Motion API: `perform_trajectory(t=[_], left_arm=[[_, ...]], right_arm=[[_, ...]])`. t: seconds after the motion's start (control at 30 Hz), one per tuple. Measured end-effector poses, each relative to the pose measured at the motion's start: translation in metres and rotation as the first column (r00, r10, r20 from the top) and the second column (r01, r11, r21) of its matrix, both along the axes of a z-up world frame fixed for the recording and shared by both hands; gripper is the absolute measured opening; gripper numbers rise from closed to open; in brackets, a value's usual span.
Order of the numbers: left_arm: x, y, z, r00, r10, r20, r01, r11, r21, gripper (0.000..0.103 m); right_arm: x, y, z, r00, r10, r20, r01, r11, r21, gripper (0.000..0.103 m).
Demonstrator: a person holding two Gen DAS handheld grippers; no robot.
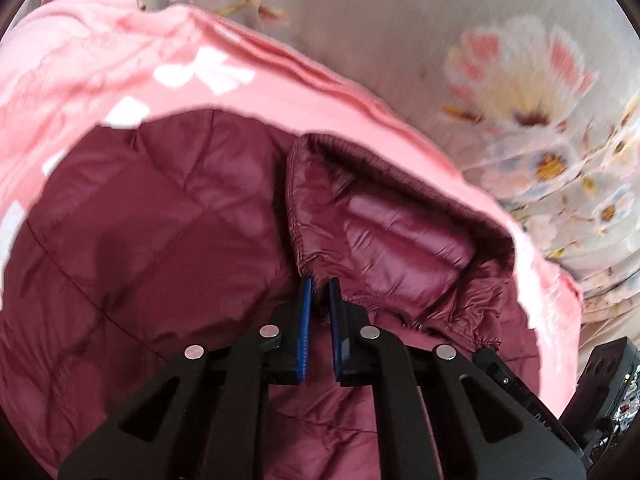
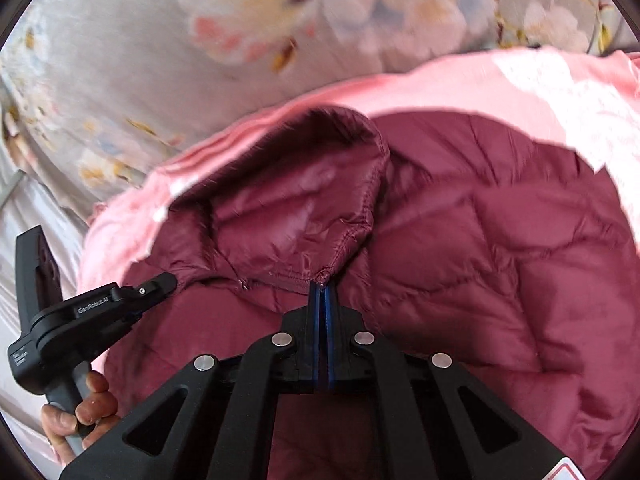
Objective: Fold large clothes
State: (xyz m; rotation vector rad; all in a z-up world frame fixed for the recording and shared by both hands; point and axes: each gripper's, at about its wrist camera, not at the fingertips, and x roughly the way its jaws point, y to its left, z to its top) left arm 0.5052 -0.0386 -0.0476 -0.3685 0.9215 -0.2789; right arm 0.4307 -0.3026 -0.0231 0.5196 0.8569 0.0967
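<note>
A maroon quilted puffer jacket [image 1: 160, 240] lies spread on a pink blanket [image 1: 120, 60]. Its hood [image 1: 400, 220] is folded down over the body. My left gripper [image 1: 320, 292] is shut on the hood's stitched rim at one lower corner, with dark fabric pinched between the blue pads. In the right wrist view the same jacket [image 2: 500, 260] and hood [image 2: 300, 200] fill the frame. My right gripper [image 2: 322, 286] is shut tight on the hood rim's other corner. The left gripper [image 2: 166, 280] shows at the left, tip against the hood's base, held by a hand [image 2: 92, 404].
The pink blanket [image 2: 520, 84] lies on a grey bedsheet with large flowers [image 1: 520, 80], which also runs along the top and left of the right wrist view [image 2: 160, 60]. The right gripper's black housing [image 1: 608, 364] sits at the lower right of the left wrist view.
</note>
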Motion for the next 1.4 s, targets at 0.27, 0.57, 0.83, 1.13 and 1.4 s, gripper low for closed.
perform_trajectory(t=[0.27, 0.57, 0.83, 1.13, 1.4], left_arm=[[-0.002, -0.005, -0.023, 1.0, -0.011, 0.004, 0.01, 0.997, 0.071, 0.008], [-0.008, -0.02, -0.027, 0.998, -0.025, 0.056, 0.015, 0.982, 0.187, 0.008], [-0.01, -0.016, -0.024, 0.998, -0.015, 0.067, 0.003, 0.984, 0.178, 0.011], [-0.029, -0.002, 0.0, 0.995, -0.008, 0.099, -0.007, 0.989, 0.148, 0.04], [-0.018, 0.012, 0.059, 0.99, 0.034, 0.14, -0.036, 0.999, 0.013, 0.062]], right_arm=[[0.005, 0.006, -0.018, 0.999, 0.01, -0.038, -0.012, 0.998, -0.058, 0.001], [0.011, 0.021, -0.02, 0.999, 0.007, -0.046, -0.014, 0.989, -0.145, 0.001], [0.01, 0.02, -0.02, 0.999, 0.014, -0.029, -0.018, 0.993, -0.118, 0.002], [-0.03, -0.004, 0.007, 0.998, -0.02, 0.064, 0.022, 0.999, -0.034, 0.028], [-0.021, -0.02, 0.051, 0.985, -0.072, 0.156, 0.06, 0.995, 0.083, 0.05]])
